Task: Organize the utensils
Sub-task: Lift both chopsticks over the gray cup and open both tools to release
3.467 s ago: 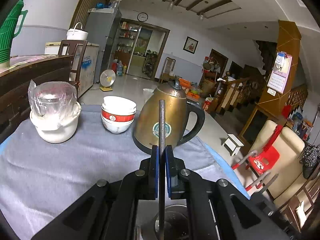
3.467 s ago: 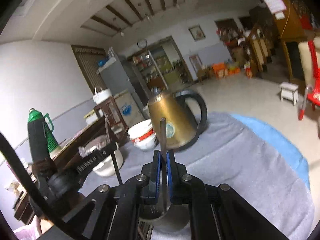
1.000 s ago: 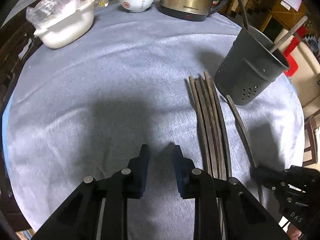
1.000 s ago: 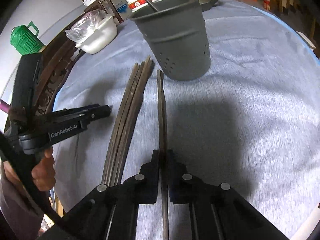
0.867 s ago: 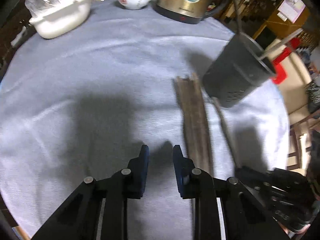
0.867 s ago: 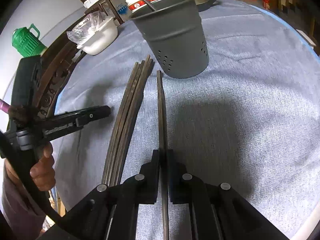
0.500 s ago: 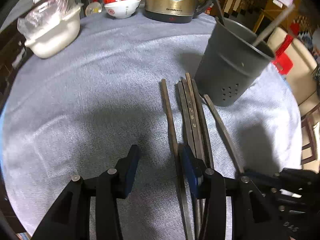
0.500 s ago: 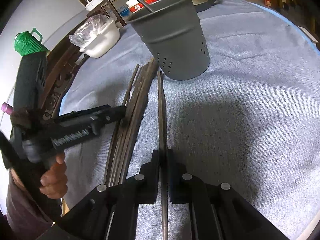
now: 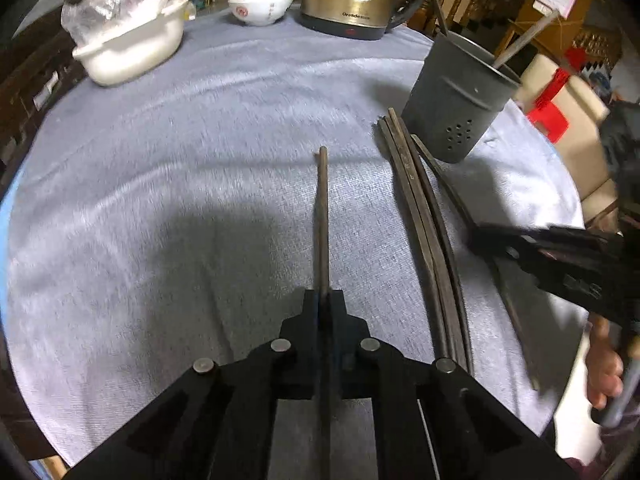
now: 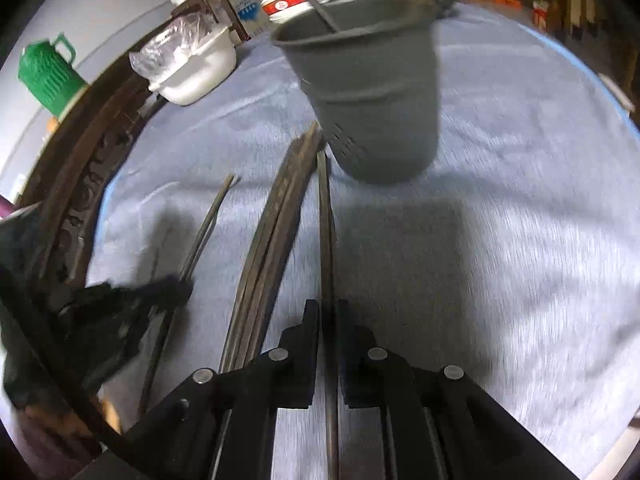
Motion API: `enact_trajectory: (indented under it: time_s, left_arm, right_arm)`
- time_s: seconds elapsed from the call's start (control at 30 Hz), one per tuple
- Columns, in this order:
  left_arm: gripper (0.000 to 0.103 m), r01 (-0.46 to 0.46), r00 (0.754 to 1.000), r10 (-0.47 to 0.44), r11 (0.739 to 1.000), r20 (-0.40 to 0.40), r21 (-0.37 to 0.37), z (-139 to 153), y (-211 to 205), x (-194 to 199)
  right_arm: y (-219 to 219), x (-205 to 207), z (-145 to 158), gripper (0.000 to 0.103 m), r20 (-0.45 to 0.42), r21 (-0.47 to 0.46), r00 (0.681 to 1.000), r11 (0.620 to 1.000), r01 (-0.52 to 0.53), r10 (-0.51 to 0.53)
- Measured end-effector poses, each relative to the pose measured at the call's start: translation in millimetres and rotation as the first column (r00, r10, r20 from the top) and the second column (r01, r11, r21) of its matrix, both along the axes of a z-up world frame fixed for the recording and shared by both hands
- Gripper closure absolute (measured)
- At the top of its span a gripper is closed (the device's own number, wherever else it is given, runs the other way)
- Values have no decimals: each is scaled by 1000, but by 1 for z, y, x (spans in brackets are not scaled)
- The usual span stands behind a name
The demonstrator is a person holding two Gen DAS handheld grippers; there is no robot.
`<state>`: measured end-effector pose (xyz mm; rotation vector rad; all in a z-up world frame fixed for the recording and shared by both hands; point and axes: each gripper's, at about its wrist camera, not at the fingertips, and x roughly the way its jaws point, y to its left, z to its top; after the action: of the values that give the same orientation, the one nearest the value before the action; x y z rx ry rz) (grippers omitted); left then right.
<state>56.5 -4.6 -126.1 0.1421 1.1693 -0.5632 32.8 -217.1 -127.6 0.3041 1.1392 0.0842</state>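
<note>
On the grey cloth [image 9: 168,168], beside the holder: both grippers clamped on a chopstick each, pick-up step.

L gripper [image 9: 325,300] is closed tight on one dark chopstick [image 9: 322,216], set apart from the loose bundle [image 9: 420,216] lying w/ its tips just beside the grey perforated holder [image 9: 460,112]. R gripper [image 10: 327,312] pinches a second chopstick [image 10: 325,216], tip almost at the holder's base [image 10: 376,120]; can't tell if either stick is off the cloth yet. Holder already has a couple of sticks in it. Next, prob: raise each stick, tip it upright over the rim and drop it in w/o knocking the holder. Approx three sticks remain after that.
</note>
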Motion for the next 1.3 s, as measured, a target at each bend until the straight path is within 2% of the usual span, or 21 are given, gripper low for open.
enact_trajectory:
  time_s: [0.03, 0.1, 0.13, 0.17, 0.27, 0.33, 0.43, 0.5, 0.57, 0.63, 0.8, 0.9, 0.97, 1.03, 1.07, 1.1, 1.13, 1.17, 1.23, 1.27, 1.3]
  left_arm:
    - [97, -10, 1000, 10, 1000, -26, -13, 0, 3, 5]
    - [86, -49, 998, 49, 999, -40, -3, 4, 8, 16]
    - [75, -60, 997, 60, 998, -38, 3, 6, 8, 21]
    - [72, -65, 997, 65, 998, -34, 7, 8, 5, 27]
    - [72, -70, 996, 72, 996, -49, 48, 6, -8, 36]
    - [72, -74, 997, 76, 995, -31, 67, 3, -19, 49]
    - [98, -97, 994, 100, 992, -36, 84, 2, -28, 62]
    - [98, -107, 994, 110, 991, -27, 83, 2, -32, 65]
    - [98, -114, 993, 112, 991, 30, 70, 12, -33, 62]
    - [98, -119, 991, 118, 993, 69, 14, 37, -26, 51]
    - [98, -101, 966, 127, 987, 225, -124, 119, -23, 26]
    - [98, -90, 931, 160, 972, 329, -219, 169, -26, 23]
    - [98, -93, 896, 206, 953, 393, -287, 200, -23, 21]
    - [98, -98, 844, 276, 922, 459, -375, 225, -29, 24]
    - [98, -102, 817, 320, 898, 479, -427, 234, -32, 28]
    - [98, -106, 798, 357, 877, 486, -469, 241, -31, 35]
    - [98, -115, 772, 400, 852, 493, -511, 248, -34, 39]
    - [98, -123, 750, 434, 833, 499, -540, 250, -37, 42]
    - [98, -159, 689, 523, 784, 502, -600, 254, -46, 53]
    - [98, -176, 670, 554, 766, 494, -619, 253, -50, 58]
    - [98, -198, 650, 585, 747, 486, -635, 250, -56, 64]
  right_arm:
    - [3, 8, 0, 92, 1, -20, 1000, 1000, -1, 1]
    - [6, 20, 1, 91, -5, -44, 1000, 999, 11, -11]
    - [7, 26, 1, 91, -8, -57, 1000, 998, 15, -16]
    - [8, 31, 1, 91, -4, -66, 1000, 998, 18, -18]
    - [7, 38, 0, 91, 25, -70, 999, 997, 33, -31]
    - [8, 41, -1, 95, 31, -78, 999, 996, 33, -30]
    - [7, 40, 1, 97, 34, -79, 999, 997, 24, -21]
    - [5, 32, 8, 97, 62, -63, 998, 998, 13, -9]
    - [-2, 20, 25, 97, 111, -3, 994, 1000, -4, 4]
    - [-9, 7, 44, 97, 170, 49, 985, 999, -24, 15]
    - [-27, -20, 102, 97, 370, 119, 929, 991, -57, 9]
    - [-39, -35, 134, 97, 490, 153, 871, 987, -38, -42]
    - [-50, -46, 154, 97, 606, 190, 786, 982, 12, -127]
    - [-59, -49, 168, 97, 668, 227, 717, 972, 59, -200]
    - [-65, -51, 174, 97, 709, 250, 663, 965, 84, -242]
    - [-69, -54, 179, 97, 737, 254, 623, 962, 104, -262]
    - [-72, -55, 185, 97, 780, 249, 554, 956, 154, -292]
    - [-75, -55, 189, 97, 805, 251, 502, 948, 194, -316]
    - [-81, -58, 197, 97, 836, 276, 413, 927, 254, -362]
    - [-80, -55, 199, 97, 855, 259, 369, 917, 304, -364]
    - [-79, -53, 200, 97, 868, 241, 347, 911, 334, -356]
